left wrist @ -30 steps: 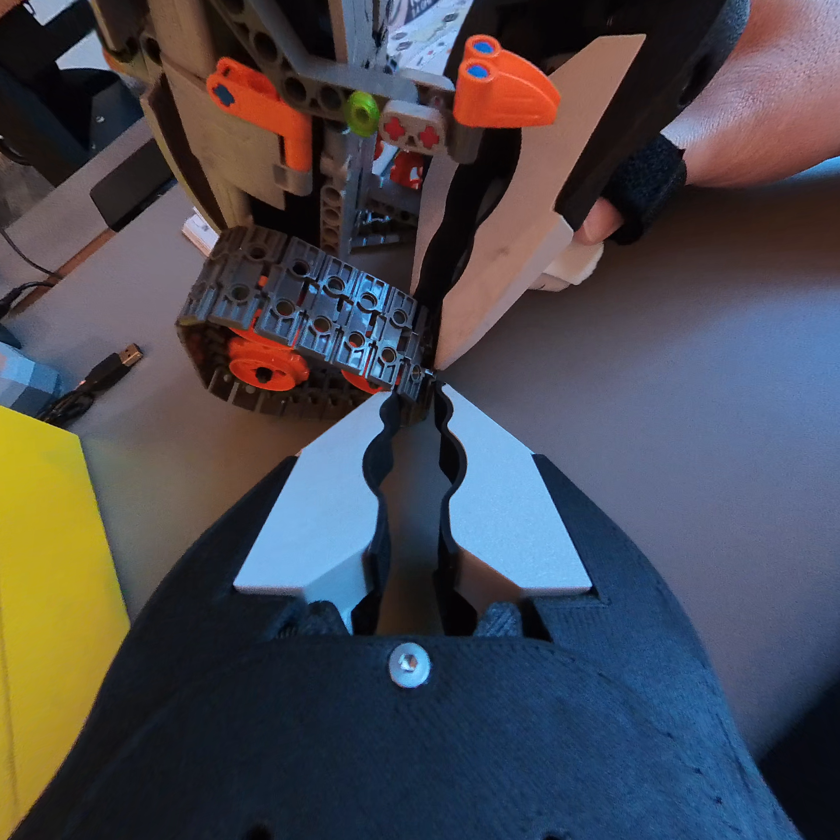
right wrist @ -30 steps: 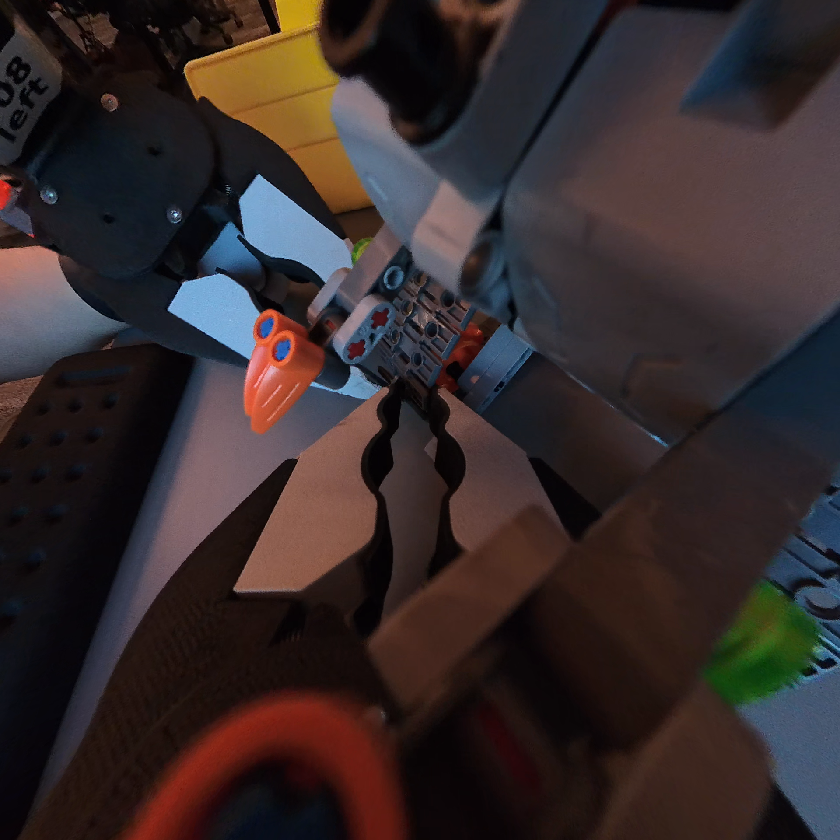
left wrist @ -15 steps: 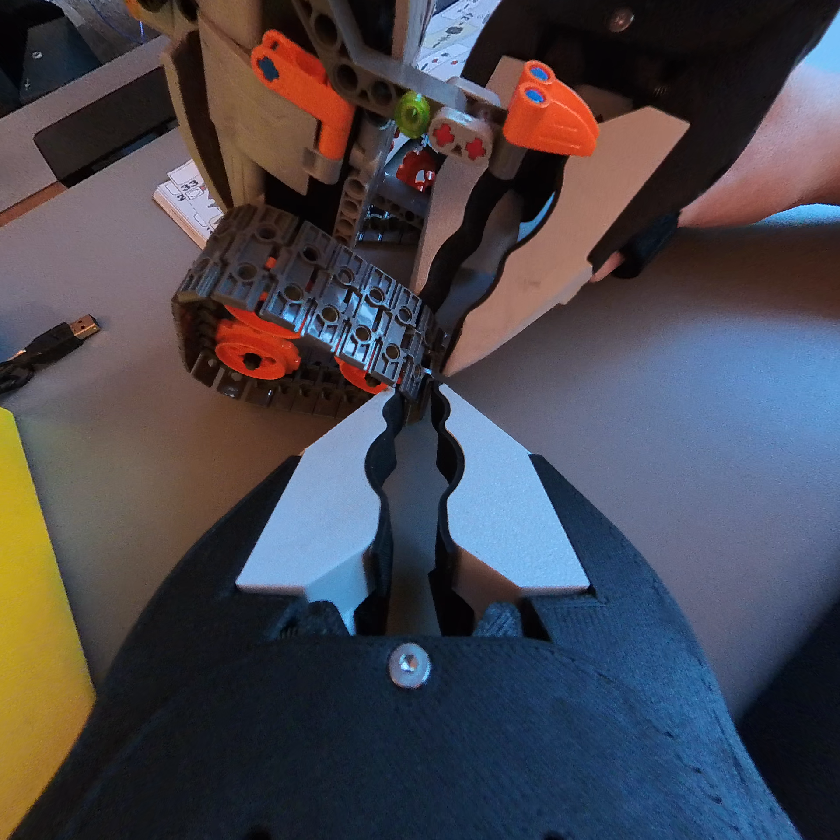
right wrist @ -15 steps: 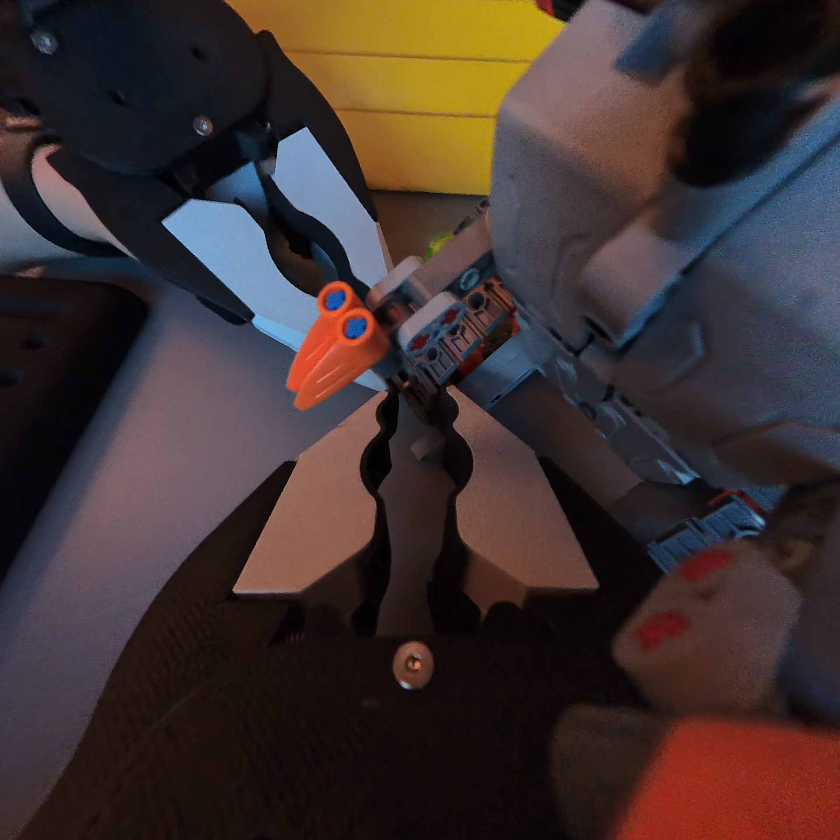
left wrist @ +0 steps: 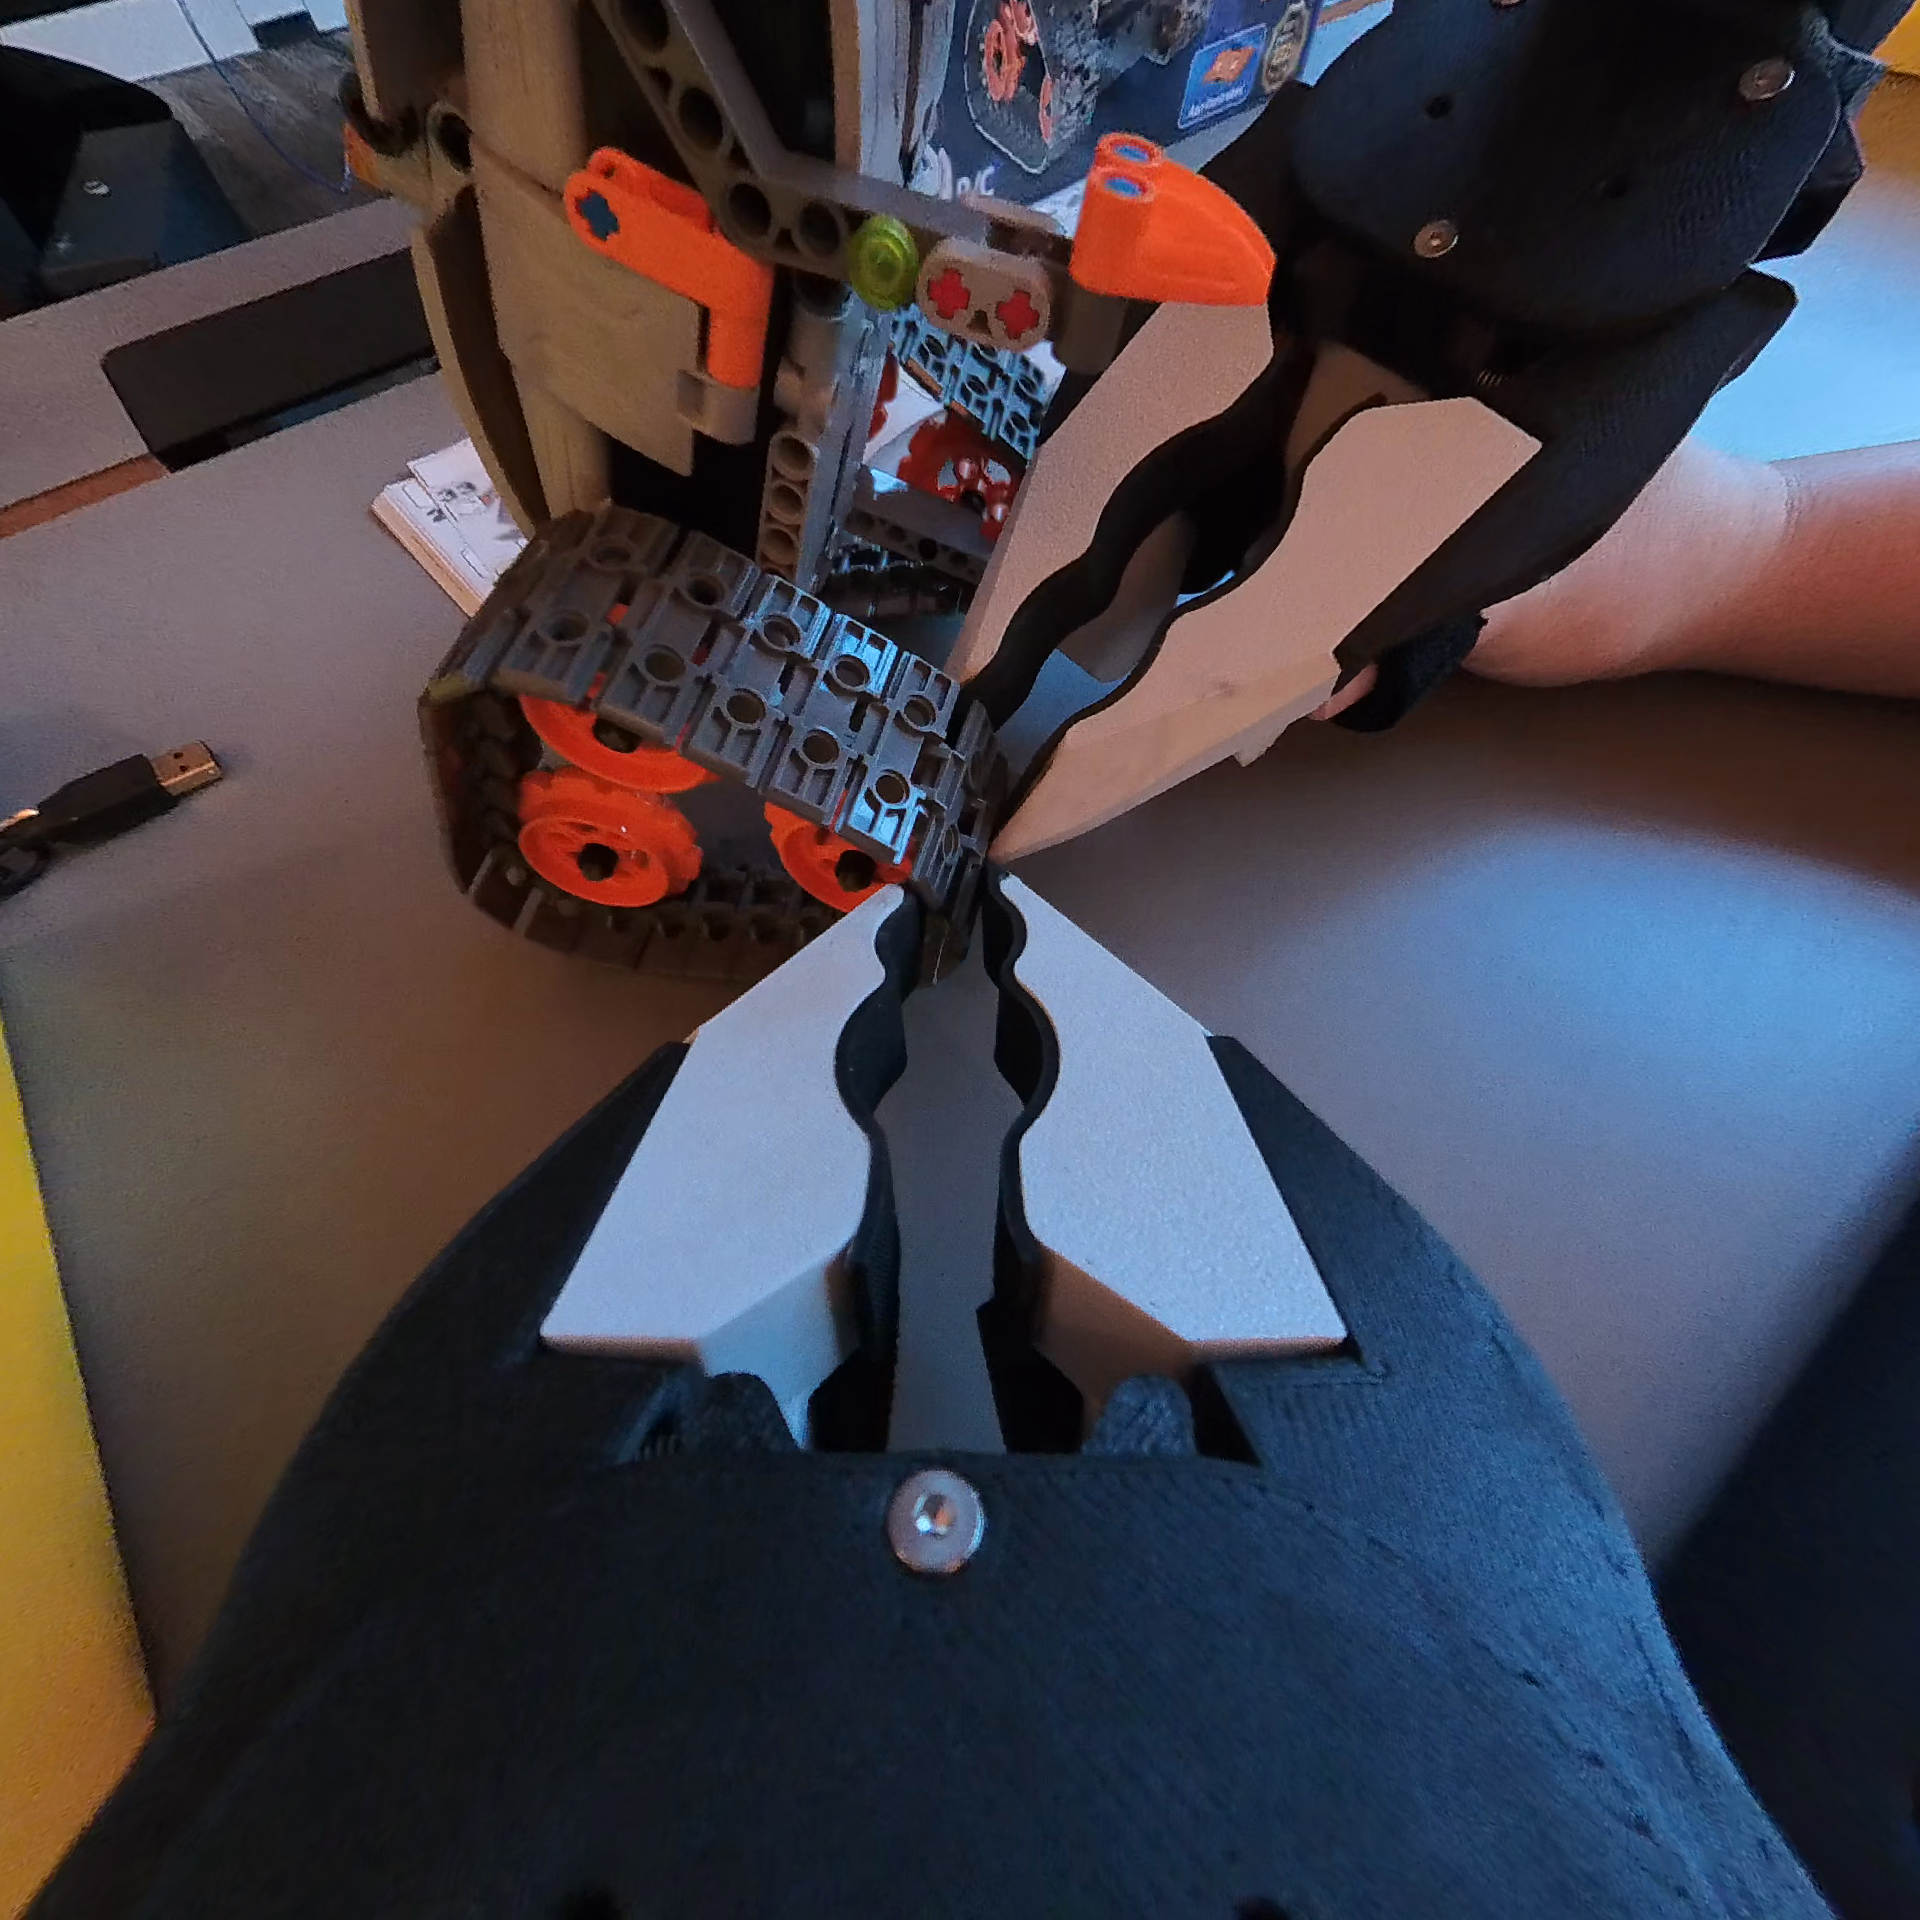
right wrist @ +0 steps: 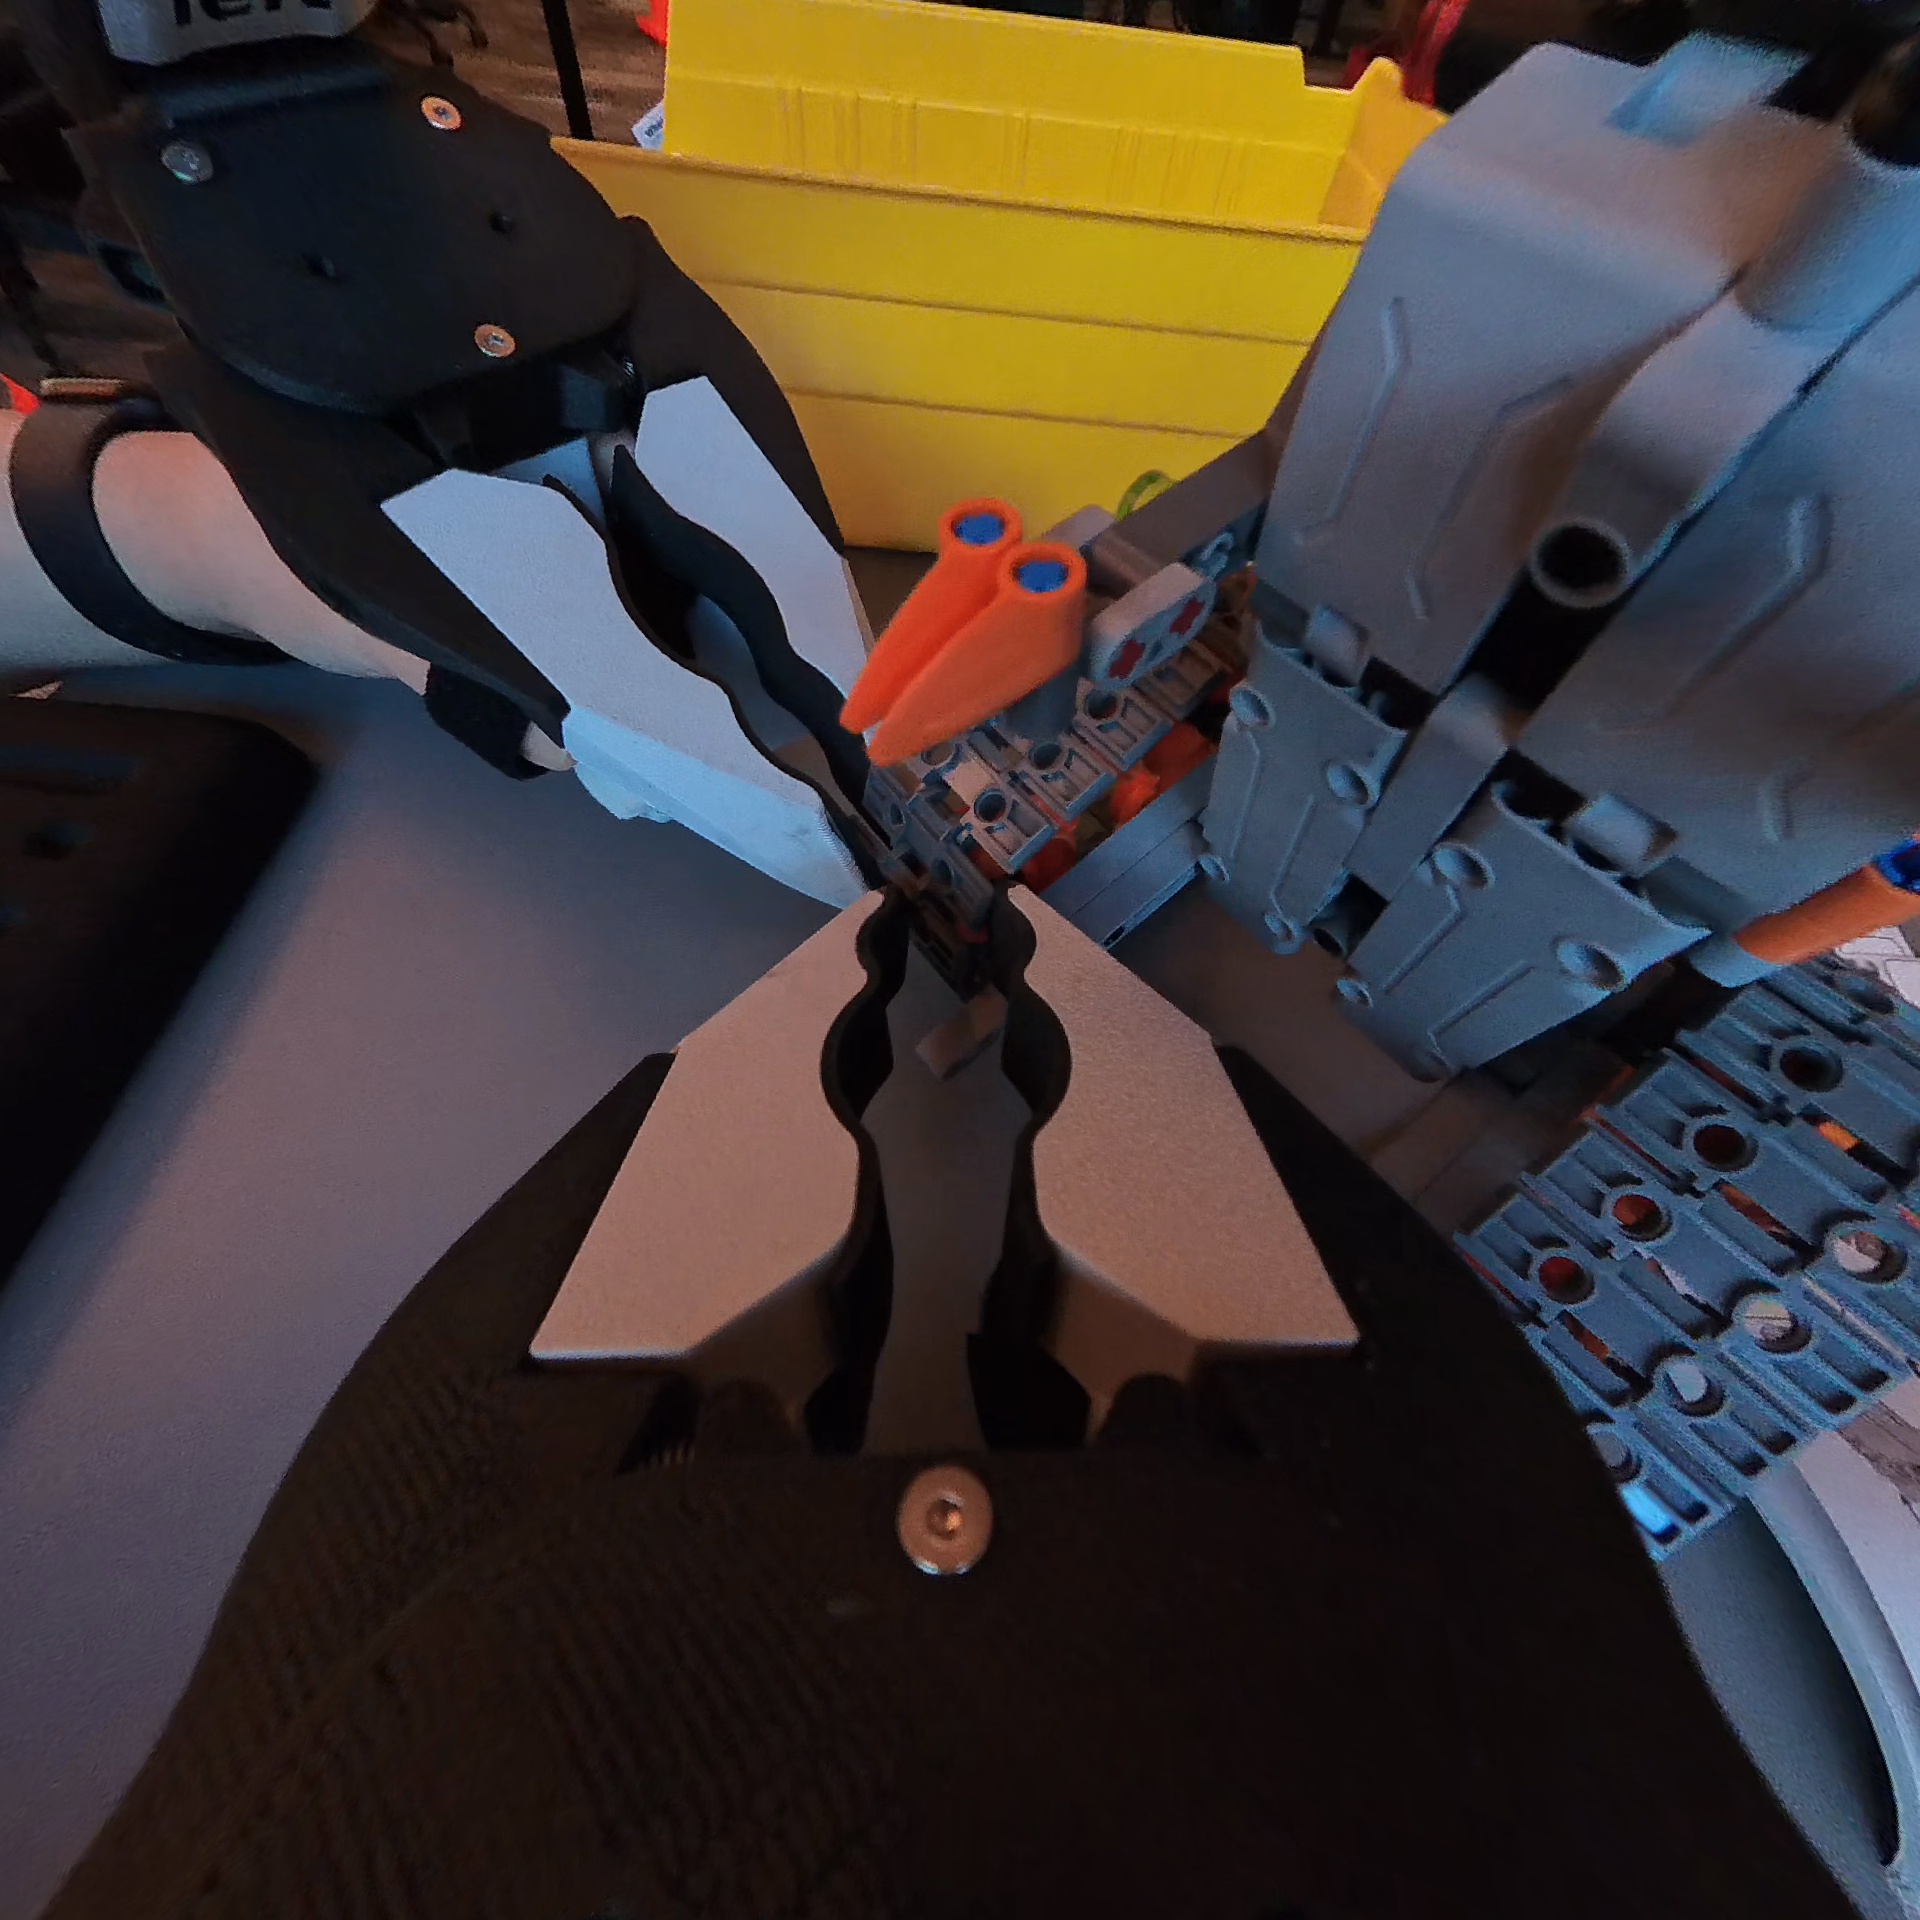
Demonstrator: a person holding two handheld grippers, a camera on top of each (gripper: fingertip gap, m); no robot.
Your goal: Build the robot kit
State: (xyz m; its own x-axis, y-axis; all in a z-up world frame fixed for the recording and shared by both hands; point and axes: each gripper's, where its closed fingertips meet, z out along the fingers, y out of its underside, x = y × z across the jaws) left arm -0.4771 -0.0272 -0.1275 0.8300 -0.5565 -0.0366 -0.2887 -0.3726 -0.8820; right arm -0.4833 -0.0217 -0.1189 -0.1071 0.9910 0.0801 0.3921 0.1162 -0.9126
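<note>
The left gripper (left wrist: 945, 914) and the right gripper (right wrist: 951, 914) meet at one spot: the near end of the grey link track (left wrist: 727, 686) that loops round the orange wheels (left wrist: 608, 847) of a brick-built tracked vehicle (left wrist: 582, 332) standing on the desk (left wrist: 1455, 987). Each gripper's jaws are drawn nearly together and pinch the edge of that track, the left from the near side of the desk and the right from above and to the right of the same end, so the two sets of tips lie almost touching (the right one's white fingers (left wrist: 1195, 644) slant down to the pinch point in the left wrist view). The track's long axis runs away from both pinch points toward the desk's left edge, sagging slightly over the wheels.

Neither gripper is nearer; both are already on the link. In the right wrist view the vehicle's grey body panels (right wrist: 1507, 520) rise just right of the jaws, and an orange double-barrelled piece (right wrist: 966, 644) juts out above the grip. A yellow bin (right wrist: 1039, 312) stands at the desk's left side, and a USB plug (left wrist: 135, 784) lies toward the far left corner, well apart from the track.
</note>
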